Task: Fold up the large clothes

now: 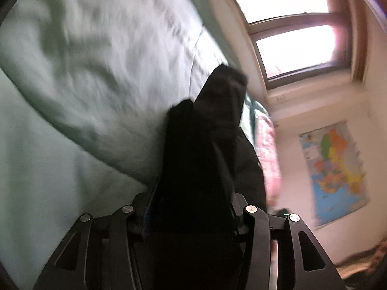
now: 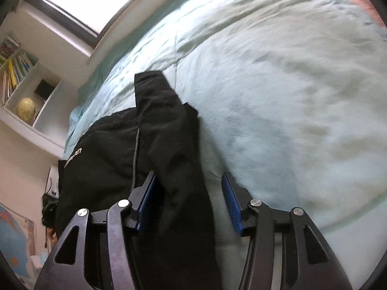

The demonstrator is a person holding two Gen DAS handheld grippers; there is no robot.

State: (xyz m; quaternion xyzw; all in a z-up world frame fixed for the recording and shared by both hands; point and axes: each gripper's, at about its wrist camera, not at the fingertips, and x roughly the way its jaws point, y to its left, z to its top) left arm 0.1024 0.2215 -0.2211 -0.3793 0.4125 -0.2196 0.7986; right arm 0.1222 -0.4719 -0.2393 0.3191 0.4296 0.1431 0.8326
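We have laid the black jacket (image 2: 116,154) on the bed (image 2: 278,84) to fold it. Our right gripper (image 2: 191,200) has wide jaws around a loose sleeve; our left gripper (image 1: 191,207) jaws are hidden by cloth, so we cannot tell.

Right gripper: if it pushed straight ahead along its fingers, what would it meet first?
Probably the black garment, already lying between the open right gripper fingers; beyond it, the pale green duvet.

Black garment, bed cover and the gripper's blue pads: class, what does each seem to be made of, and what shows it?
Black garment: soft matte cloth, maybe fleece or cotton; it drapes in limp folds.
Bed cover: pale green woven fabric, probably padded; puffy, creased surface.
Blue pads: likely rubber or plastic; ridged, dull sheen.
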